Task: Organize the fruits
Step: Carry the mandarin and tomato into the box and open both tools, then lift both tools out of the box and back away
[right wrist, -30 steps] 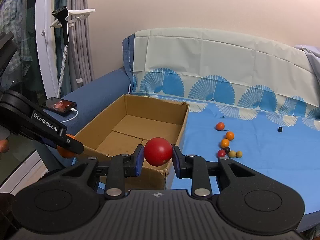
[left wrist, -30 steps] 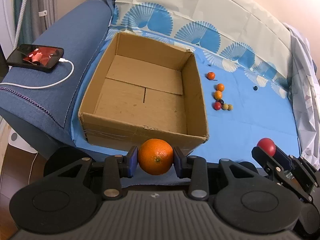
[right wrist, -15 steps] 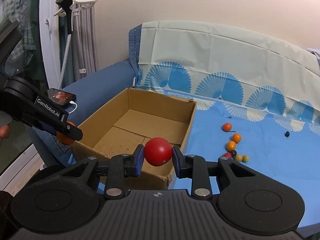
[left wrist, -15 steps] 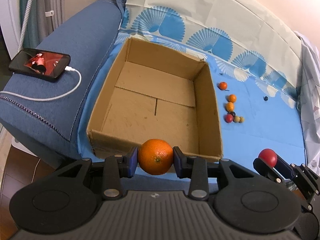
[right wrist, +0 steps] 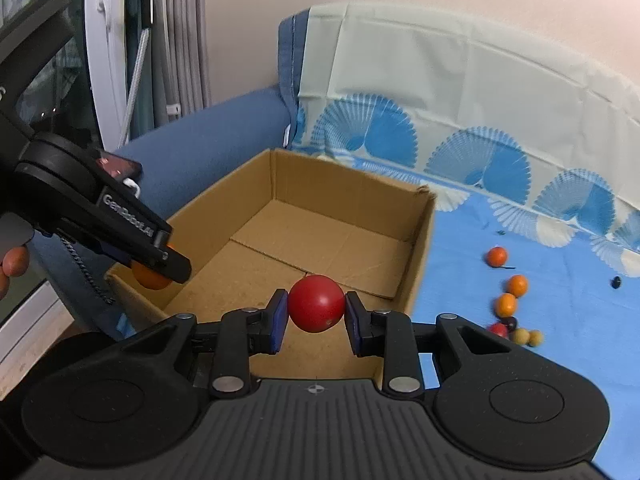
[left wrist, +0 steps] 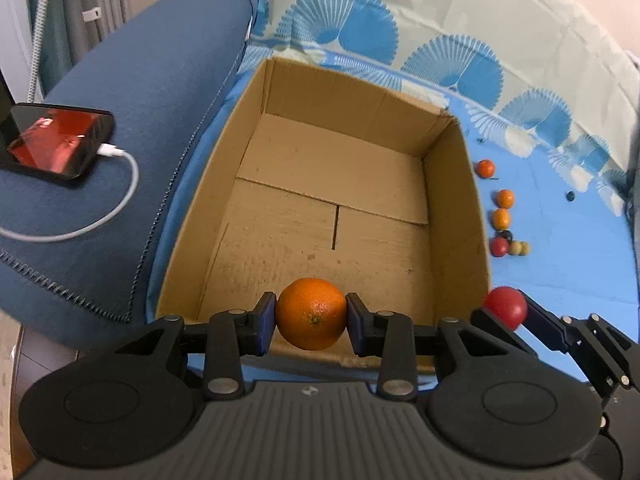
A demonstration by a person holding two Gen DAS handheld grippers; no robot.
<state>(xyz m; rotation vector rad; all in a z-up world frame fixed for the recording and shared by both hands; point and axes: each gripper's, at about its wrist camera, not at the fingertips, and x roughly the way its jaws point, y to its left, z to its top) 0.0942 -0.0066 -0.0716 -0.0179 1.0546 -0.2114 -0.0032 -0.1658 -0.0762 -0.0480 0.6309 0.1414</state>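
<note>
My left gripper (left wrist: 311, 317) is shut on an orange (left wrist: 311, 314), held just over the near wall of an open cardboard box (left wrist: 452, 208). My right gripper (right wrist: 315, 312) is shut on a red round fruit (right wrist: 316, 303) above the near right part of the same box (right wrist: 420, 256). In the left wrist view the red fruit (left wrist: 505, 306) shows at the box's near right corner. In the right wrist view the orange (right wrist: 151, 279) peeks from under the left gripper's finger. The box holds nothing inside. Several small orange, red and tan fruits (left wrist: 503, 219) lie on the blue sheet to its right.
A phone (left wrist: 56, 142) with a white charging cable lies on the blue sofa arm (left wrist: 132, 92) left of the box. A fan-patterned cloth (right wrist: 460, 80) covers the sofa back. A tiny dark fruit (right wrist: 616, 281) lies apart on the sheet. A person's fingertips (right wrist: 12, 264) show at the far left.
Both grippers have moved forward and a little down toward the box, which now fills more of each view. The orange and the red fruit stay gripped.
</note>
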